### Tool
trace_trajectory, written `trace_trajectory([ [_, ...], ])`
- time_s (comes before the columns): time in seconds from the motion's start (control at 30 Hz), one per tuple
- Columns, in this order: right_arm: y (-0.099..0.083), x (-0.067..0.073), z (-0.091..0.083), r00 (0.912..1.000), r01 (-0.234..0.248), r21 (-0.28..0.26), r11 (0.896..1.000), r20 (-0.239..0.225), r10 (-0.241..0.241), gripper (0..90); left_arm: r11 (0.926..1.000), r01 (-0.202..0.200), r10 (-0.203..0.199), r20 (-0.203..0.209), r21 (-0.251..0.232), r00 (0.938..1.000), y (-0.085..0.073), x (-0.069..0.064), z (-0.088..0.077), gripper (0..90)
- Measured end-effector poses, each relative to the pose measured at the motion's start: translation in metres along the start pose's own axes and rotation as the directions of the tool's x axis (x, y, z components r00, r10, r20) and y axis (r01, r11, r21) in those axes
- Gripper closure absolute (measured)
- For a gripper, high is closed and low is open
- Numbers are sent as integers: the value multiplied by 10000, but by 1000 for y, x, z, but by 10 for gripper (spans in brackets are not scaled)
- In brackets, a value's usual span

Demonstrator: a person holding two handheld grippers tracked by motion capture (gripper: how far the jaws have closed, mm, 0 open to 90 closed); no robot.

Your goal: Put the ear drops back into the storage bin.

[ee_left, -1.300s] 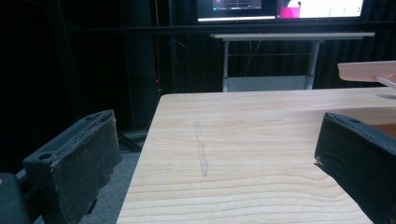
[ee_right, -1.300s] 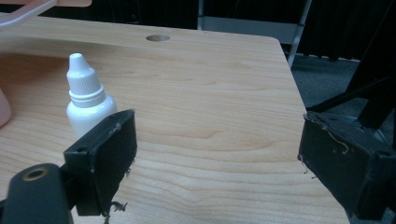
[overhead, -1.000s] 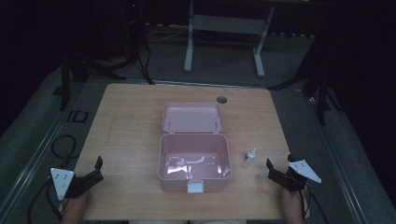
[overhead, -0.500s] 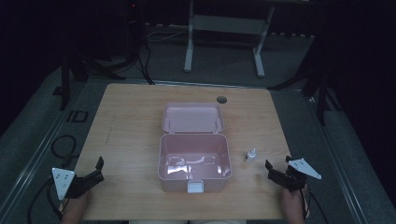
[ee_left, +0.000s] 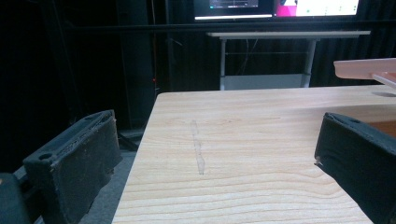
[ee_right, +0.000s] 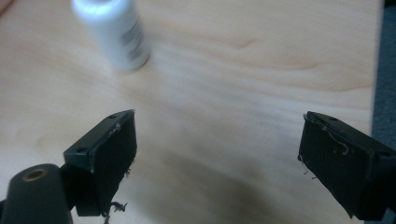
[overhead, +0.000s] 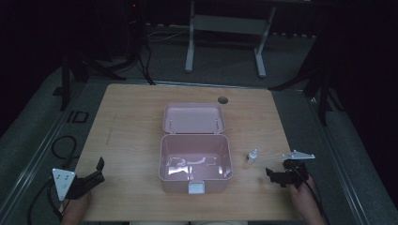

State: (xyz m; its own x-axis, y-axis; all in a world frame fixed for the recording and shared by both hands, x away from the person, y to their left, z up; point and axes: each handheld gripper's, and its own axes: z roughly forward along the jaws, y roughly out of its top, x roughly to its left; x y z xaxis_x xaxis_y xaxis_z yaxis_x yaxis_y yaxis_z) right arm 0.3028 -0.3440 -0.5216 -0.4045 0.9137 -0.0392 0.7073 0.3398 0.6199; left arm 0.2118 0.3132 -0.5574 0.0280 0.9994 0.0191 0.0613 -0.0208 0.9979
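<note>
A pink lidded box (overhead: 195, 159) stands open in the middle of the wooden table (overhead: 131, 122), its lid (overhead: 193, 118) folded back. A small white bottle (overhead: 252, 156) stands upright just right of the box; in the right gripper view the same bottle (ee_right: 114, 32) sits beyond the jaws, blurred. My right gripper (overhead: 273, 176) is open, low over the table near the front right, a short way from the bottle. My left gripper (overhead: 96, 169) is open at the table's front left corner, holding nothing; its own view has bare wood between the jaws and the box lid's edge (ee_left: 369, 69) at far right.
A round cable hole (overhead: 222, 100) sits in the tabletop behind the box. The table's right edge (ee_right: 376, 56) lies close to my right gripper. A white desk frame (overhead: 225, 28) stands on the floor beyond the table. Cables (overhead: 63, 145) lie on the floor at left.
My right gripper has shifted slightly down and left, tilting toward the bottle. The left gripper has hardly moved.
</note>
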Motion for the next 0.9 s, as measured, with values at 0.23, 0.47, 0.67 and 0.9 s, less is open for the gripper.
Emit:
trace_trajectory([
  [0.23,9,6,-8,9982,557,1416,9884,-292,-521,110,10000,-7,7,18,38,10000,0,0,0,4],
  [0.47,18,11,-10,9896,1392,3167,9383,-787,-1202,111,9999,-26,25,104,131,9999,0,0,1,4],
  [0.67,25,14,-15,9655,2603,3824,8866,-1084,-2367,111,9999,-28,27,111,122,9999,0,0,1,4],
  [0.9,29,13,-9,9530,3025,5414,7845,-1862,-2390,111,9999,-113,112,144,108,9998,-1,-2,1,4],
])
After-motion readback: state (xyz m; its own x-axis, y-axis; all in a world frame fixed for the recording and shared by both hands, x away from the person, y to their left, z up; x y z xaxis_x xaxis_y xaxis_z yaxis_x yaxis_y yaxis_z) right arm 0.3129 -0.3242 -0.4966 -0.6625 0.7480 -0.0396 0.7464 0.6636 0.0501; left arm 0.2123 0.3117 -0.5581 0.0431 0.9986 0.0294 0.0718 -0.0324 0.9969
